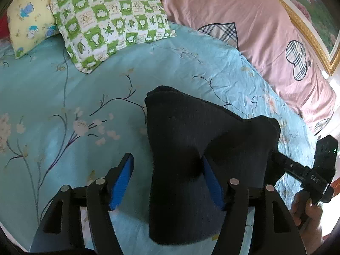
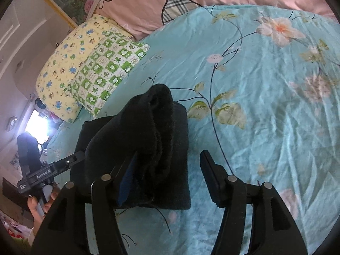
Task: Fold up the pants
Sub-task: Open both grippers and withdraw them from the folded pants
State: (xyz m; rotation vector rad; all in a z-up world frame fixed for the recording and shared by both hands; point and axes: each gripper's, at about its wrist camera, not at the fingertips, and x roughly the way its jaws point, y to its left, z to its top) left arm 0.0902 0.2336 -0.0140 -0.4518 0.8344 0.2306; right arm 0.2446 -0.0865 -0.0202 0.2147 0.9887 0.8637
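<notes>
The black pants [image 1: 187, 148] lie folded in a thick bundle on the turquoise floral bed sheet [image 1: 63, 97]. My left gripper [image 1: 167, 167] is open; the bundle's near end lies between its blue pads, against the right pad [image 1: 212, 184]. In the right wrist view the pants [image 2: 148, 131] bulge up over my left finger. My right gripper [image 2: 167, 165] is open, its blue left pad [image 2: 127, 182] under a raised fold of cloth. The right gripper [image 1: 314, 170] shows at the left view's right edge, the left gripper [image 2: 42, 176] at the right view's left edge.
A green checked pillow [image 1: 110, 23] and a yellow cartoon pillow [image 1: 29, 17] lie at the head of the bed. A pink quilt [image 1: 244, 21] with plaid hearts runs along the far side. A gold-framed picture [image 1: 308, 6] hangs beyond it.
</notes>
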